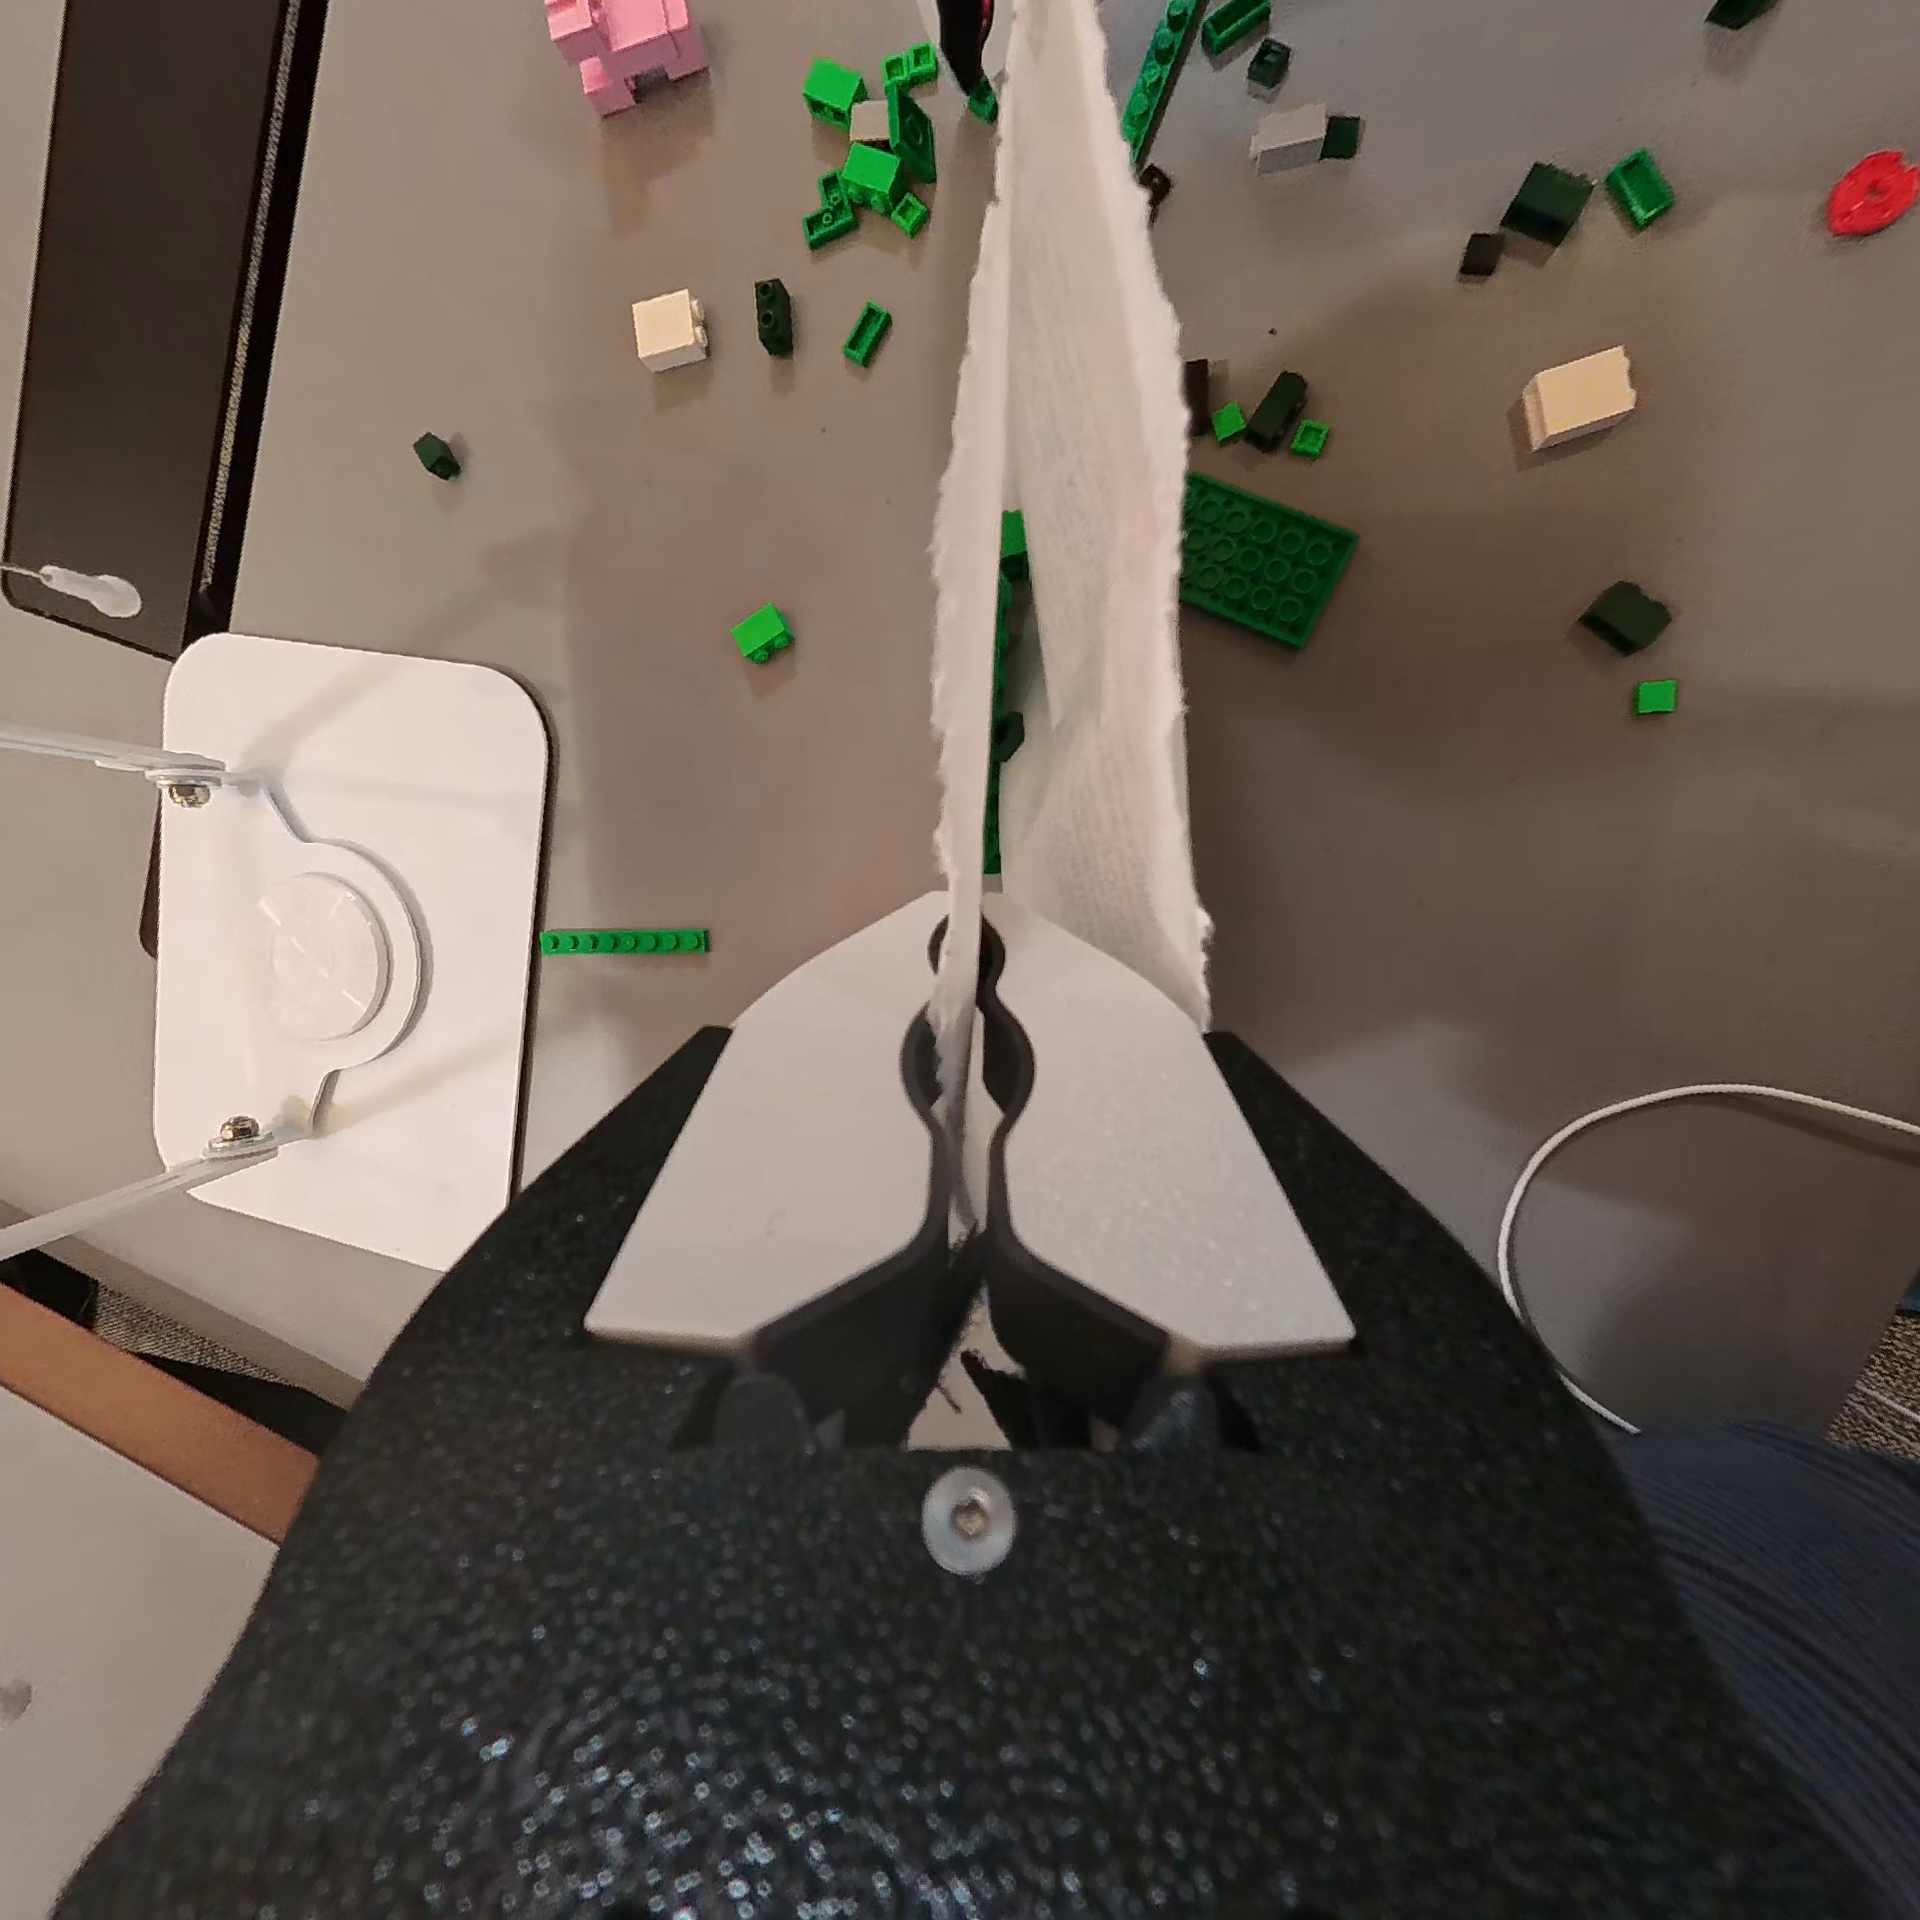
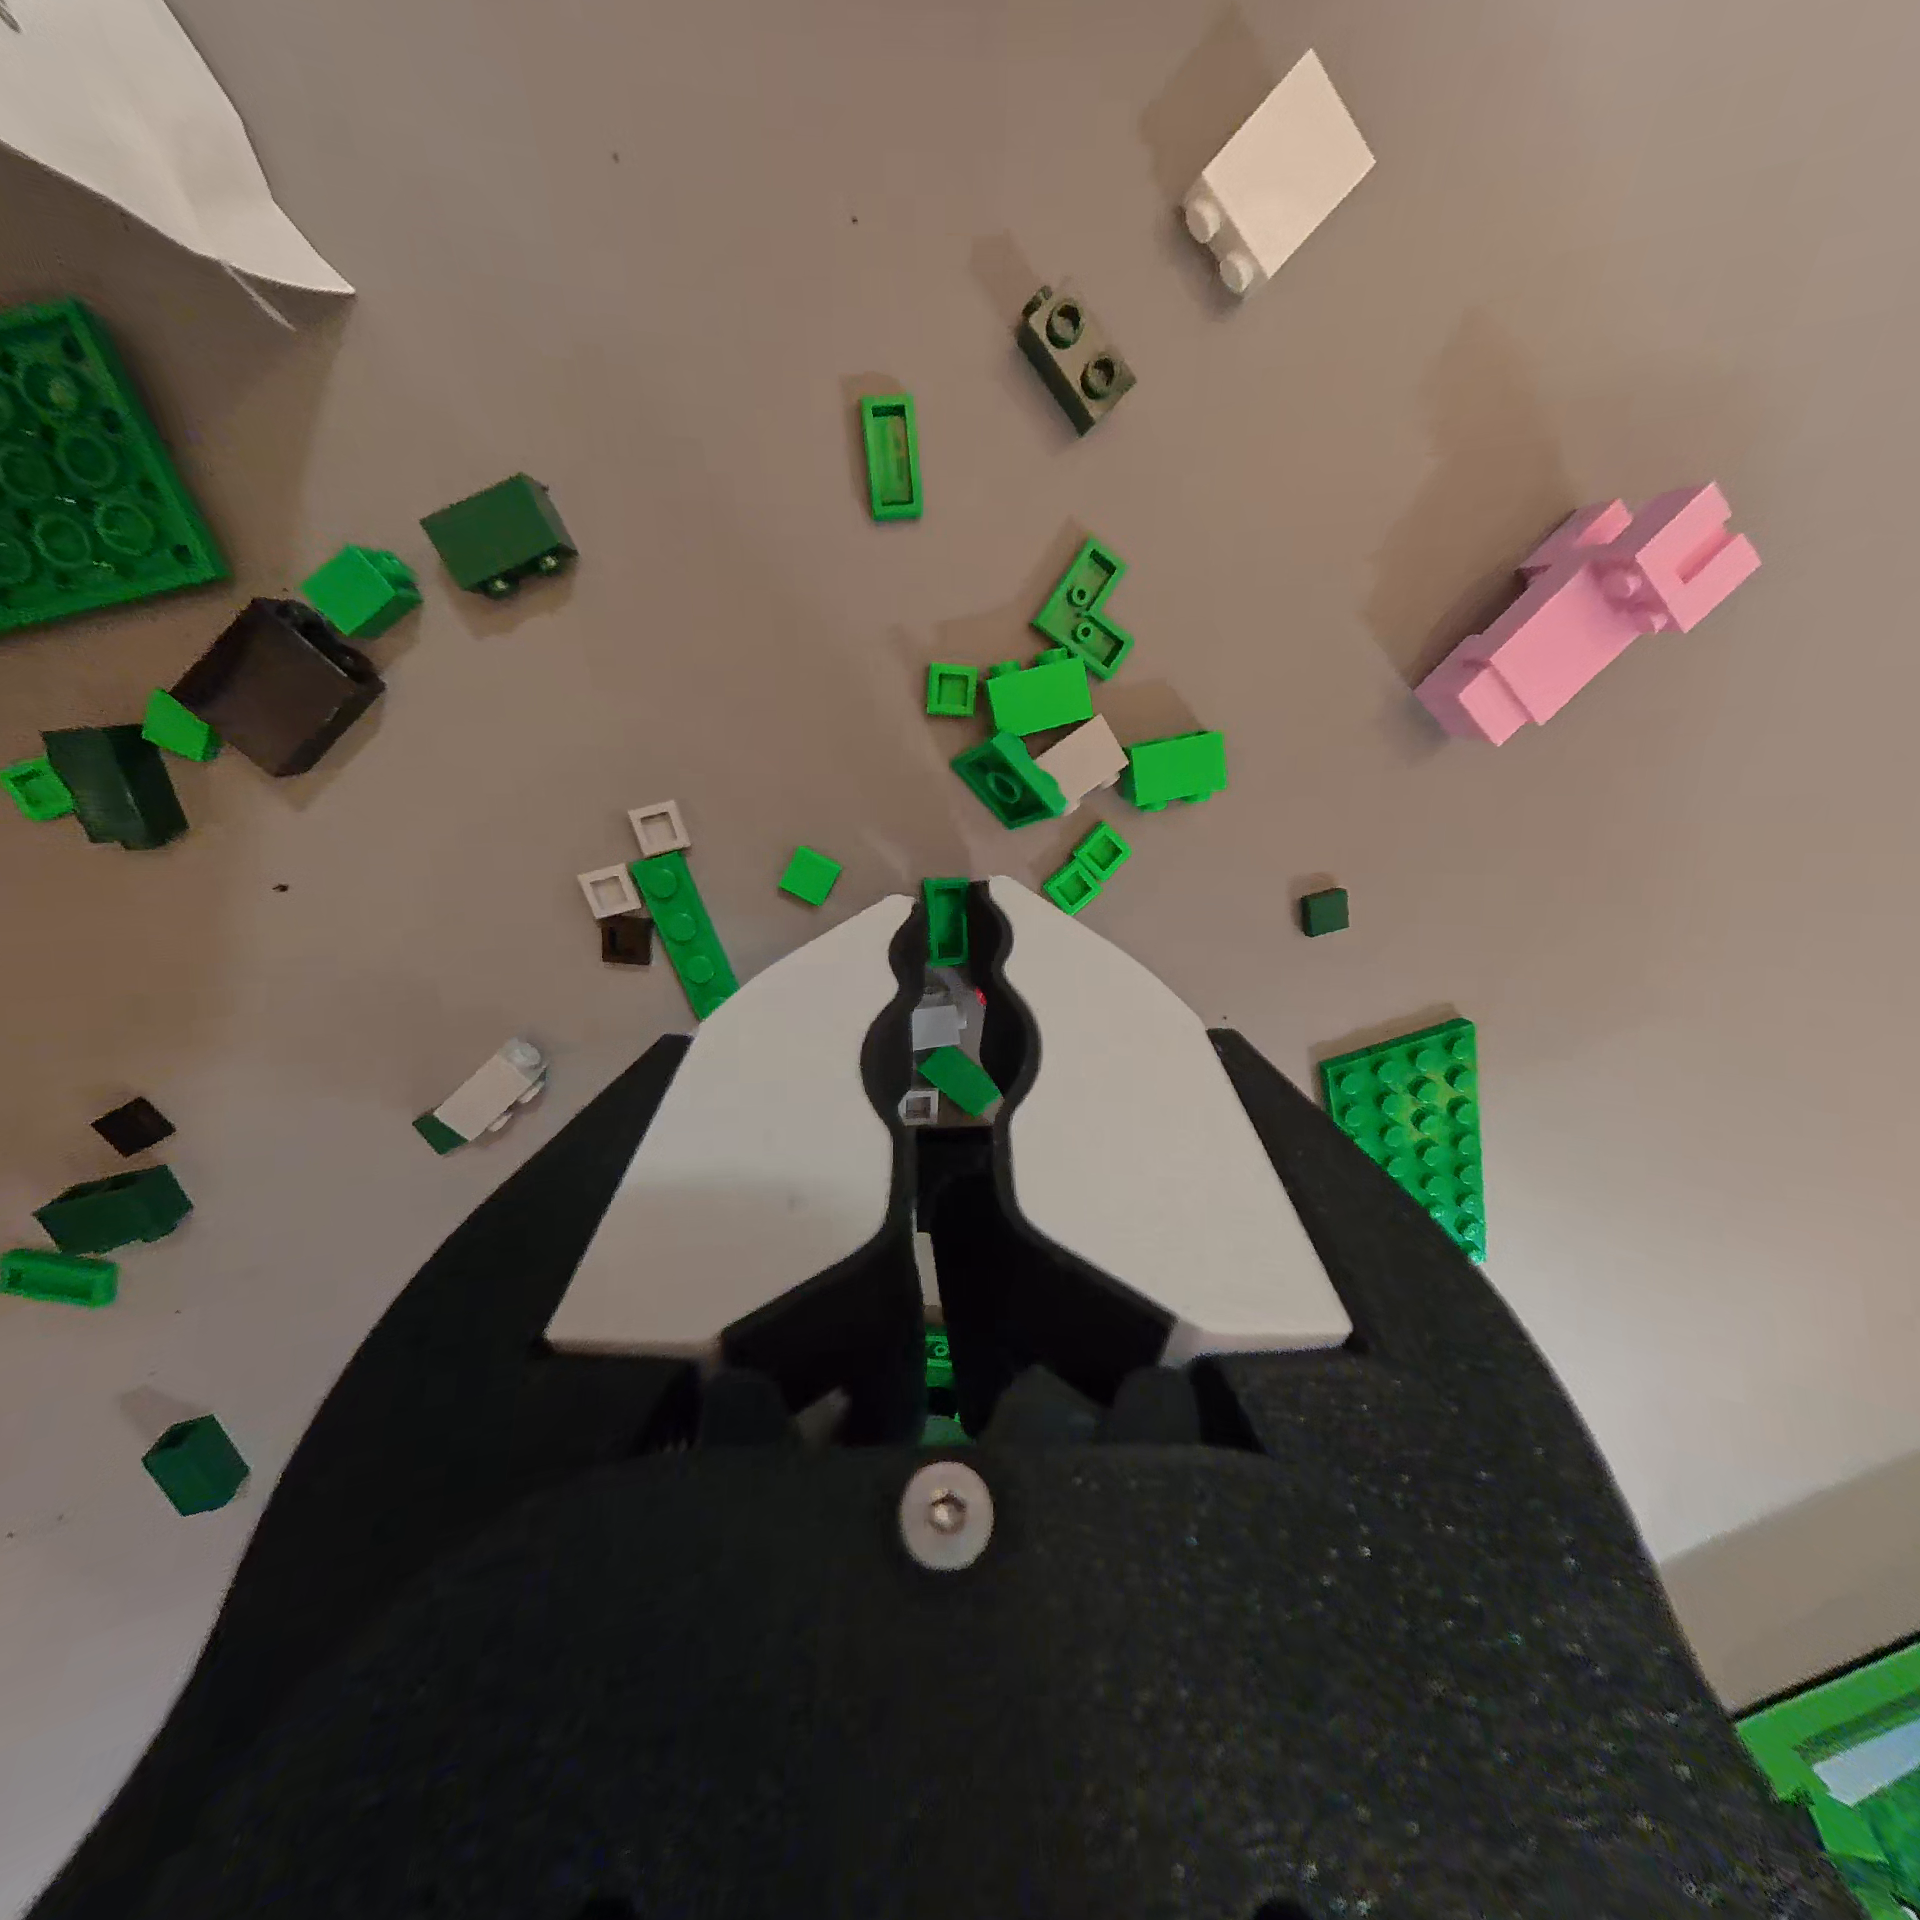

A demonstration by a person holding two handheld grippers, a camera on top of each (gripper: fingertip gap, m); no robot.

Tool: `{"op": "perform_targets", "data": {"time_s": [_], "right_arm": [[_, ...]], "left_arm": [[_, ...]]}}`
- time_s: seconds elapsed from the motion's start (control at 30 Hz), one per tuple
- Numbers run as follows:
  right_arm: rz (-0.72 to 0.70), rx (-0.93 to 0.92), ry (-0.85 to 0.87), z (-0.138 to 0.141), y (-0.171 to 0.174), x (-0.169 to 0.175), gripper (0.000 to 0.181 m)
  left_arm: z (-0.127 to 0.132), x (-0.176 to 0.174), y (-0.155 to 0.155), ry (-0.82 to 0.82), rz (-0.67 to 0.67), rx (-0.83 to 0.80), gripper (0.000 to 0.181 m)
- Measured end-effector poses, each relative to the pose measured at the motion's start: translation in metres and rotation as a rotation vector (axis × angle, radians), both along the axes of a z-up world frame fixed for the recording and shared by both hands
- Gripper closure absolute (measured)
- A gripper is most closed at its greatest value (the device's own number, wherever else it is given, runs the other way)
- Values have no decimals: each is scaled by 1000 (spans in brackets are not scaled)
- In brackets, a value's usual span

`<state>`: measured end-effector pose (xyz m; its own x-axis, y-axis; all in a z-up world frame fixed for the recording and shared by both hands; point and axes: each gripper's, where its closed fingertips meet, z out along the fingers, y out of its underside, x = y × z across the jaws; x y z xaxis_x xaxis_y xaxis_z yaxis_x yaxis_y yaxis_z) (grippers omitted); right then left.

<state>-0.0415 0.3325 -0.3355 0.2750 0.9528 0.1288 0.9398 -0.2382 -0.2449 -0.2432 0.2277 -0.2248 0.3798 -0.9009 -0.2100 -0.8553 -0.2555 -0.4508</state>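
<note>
While the grey table (image 1: 520, 416) stays crowded with loose bricks, the left gripper (image 1: 961, 987) is clenched on a white paper sheet (image 1: 1081, 520); its ragged edge may tear. The right gripper (image 2: 948, 914) pinches a small green brick (image 2: 945, 920), which could slip out sideways.
</note>
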Motion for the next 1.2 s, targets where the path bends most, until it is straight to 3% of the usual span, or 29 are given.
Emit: {"op": "perform_targets", "data": {"time_s": [0.13, 0.4, 0.57, 0.7, 0.97, 1.1, 1.2], "right_arm": [[5, 67, 40, 13, 1, -6, 181], [67, 212, 161, 73, -12, -31, 181], [98, 243, 138, 85, -19, -35, 181], [83, 195, 99, 75, -15, -25, 179], [74, 62, -2, 29, -2, -5, 171], [22, -116, 72, 14, -8, -9, 163], [76, -71, 100, 11, -5, -15, 167]], "left_arm": [[0, 0, 1, 5, -5, 9, 181], [0, 2, 1, 4, -12, 8, 181], [0, 2, 0, 4, -13, 7, 181], [0, 2, -1, 6, -15, 6, 181], [0, 2, -1, 7, -16, 6, 181], [0, 2, -1, 6, -15, 5, 181], [0, 2, 0, 4, -14, 4, 181]]}}
